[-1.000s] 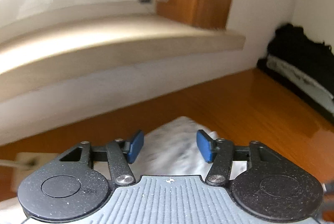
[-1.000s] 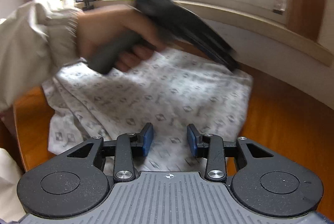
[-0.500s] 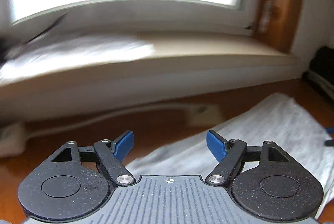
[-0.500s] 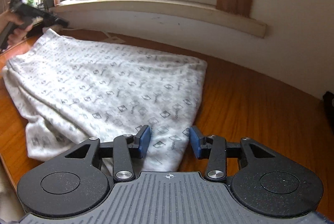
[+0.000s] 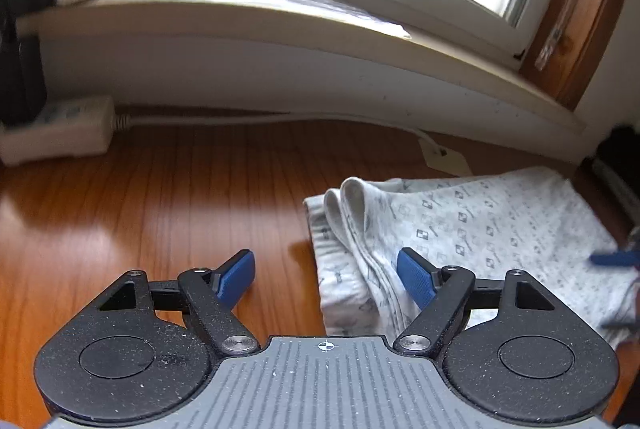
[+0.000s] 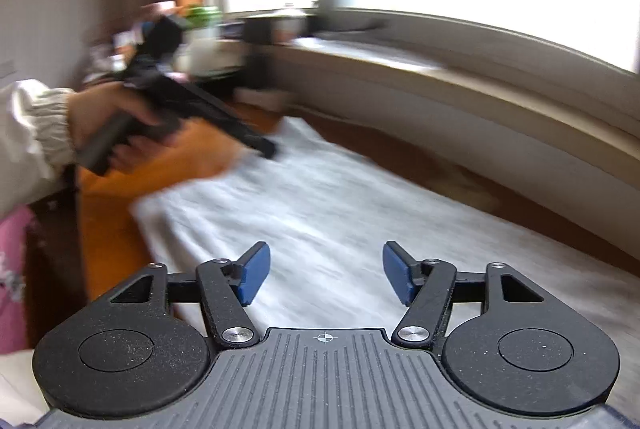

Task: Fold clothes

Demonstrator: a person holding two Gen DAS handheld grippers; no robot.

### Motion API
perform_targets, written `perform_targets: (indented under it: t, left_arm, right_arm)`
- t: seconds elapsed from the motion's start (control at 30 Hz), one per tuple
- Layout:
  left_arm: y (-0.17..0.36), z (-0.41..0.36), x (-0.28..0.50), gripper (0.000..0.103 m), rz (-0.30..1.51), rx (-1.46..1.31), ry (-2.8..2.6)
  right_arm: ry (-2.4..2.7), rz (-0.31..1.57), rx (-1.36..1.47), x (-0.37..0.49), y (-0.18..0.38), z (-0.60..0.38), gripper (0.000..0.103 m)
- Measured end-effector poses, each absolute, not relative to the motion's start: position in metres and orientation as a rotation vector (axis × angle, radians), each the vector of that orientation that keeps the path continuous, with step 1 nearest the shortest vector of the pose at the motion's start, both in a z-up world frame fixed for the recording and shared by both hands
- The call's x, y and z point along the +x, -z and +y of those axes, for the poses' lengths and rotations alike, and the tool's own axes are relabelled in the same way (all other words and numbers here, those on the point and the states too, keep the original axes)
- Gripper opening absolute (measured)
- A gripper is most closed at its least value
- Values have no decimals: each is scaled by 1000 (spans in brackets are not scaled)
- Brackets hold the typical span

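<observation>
Both grippers (fingers apart) hover over folded garment (image 5: 480, 225).

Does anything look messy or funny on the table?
A little. The patterned cloth is folded, but its left end is not flat: the layers curl up in loose loops. A paper tag on a string lies loose behind it. Nothing looks spilled or broken.
</observation>
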State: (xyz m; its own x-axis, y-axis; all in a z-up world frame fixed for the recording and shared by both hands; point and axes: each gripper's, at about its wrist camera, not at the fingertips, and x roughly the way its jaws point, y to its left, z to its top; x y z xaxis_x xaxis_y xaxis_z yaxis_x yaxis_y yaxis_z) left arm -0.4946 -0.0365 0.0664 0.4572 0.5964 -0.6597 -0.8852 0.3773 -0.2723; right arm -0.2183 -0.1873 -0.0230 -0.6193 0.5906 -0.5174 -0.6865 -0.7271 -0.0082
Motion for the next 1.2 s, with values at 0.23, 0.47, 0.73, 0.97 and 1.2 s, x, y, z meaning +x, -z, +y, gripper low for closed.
perform_targets:
  t: [0.23,0.47,0.73,0.97,1.2]
  left_arm:
    - [-64,-37,-501,81,474,-681,-978]
    - [-62,-38,-500,81,479,-672,-951]
    - [-62,-38,-500,81,480,-671,-948]
    - [-61,-38,-500,82,479,-672,-946]
    - [-61,-38,-500,82,474,-674,-945]
  right_arm:
    - [-2448,219,-721,-301,34,-189,68]
    - [-2475,175,-787,-330,40,-204,75]
    - [-2458,161,-804,-338,46,-202,78]
    - [-2445,140,-816,-340,52,-199,79]
    - [-2432,117,-825,-341,56,-196,79]
